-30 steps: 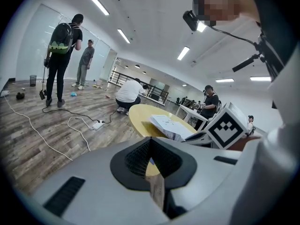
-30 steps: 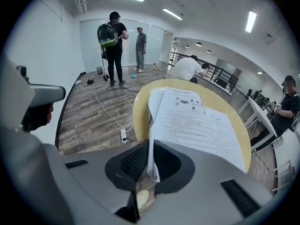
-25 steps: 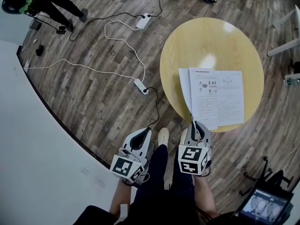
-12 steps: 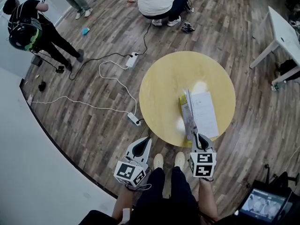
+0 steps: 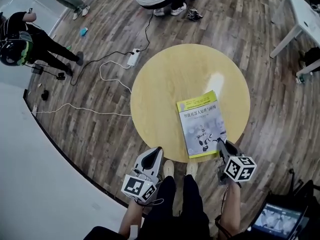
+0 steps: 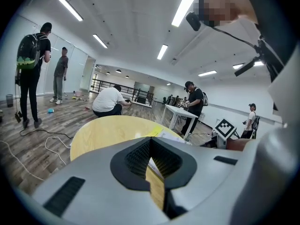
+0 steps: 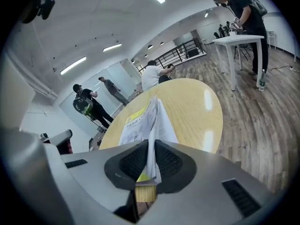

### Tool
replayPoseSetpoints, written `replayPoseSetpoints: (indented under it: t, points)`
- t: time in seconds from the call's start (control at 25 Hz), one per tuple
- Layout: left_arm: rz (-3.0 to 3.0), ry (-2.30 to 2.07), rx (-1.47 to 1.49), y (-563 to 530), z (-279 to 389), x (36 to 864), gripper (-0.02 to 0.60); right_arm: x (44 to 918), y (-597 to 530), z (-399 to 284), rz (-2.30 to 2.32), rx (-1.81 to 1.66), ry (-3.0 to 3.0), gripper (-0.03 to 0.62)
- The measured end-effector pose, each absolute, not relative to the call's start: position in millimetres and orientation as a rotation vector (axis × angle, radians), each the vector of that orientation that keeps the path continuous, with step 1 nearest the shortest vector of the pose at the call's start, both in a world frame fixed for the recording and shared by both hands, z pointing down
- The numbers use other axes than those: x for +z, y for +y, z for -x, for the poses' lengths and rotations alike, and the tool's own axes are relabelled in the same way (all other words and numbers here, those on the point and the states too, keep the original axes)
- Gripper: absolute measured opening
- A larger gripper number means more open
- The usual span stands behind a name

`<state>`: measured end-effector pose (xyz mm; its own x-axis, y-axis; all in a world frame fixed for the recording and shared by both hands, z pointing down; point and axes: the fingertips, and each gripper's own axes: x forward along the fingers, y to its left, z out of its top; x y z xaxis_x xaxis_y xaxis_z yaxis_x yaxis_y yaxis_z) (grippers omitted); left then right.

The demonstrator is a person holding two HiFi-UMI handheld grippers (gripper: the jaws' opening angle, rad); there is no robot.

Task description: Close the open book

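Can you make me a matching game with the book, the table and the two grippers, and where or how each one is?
1 book
2 table
3 left gripper
4 right gripper

A round and yellow
B shut on the book
C on the table, cover up
D off the table, empty

Pairs: 1-C, 2-A, 3-D, 4-B

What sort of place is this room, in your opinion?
Probably a large open hall used as a lab or recording studio, though I cannot be sure. It has a wide wooden floor, a power strip with loose cables running across it, and long ceiling lights.
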<state>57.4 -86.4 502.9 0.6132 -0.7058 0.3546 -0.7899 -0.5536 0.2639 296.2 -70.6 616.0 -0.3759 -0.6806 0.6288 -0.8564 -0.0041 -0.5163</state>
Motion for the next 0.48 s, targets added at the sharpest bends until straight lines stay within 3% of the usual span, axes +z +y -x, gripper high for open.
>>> replayPoseSetpoints:
  t: [0.48]
  points:
    - [-2.416,-1.1,0.369,-94,-89,546,-0.003,632,-70,-310,-1.666,1.329,-2.098,0.072]
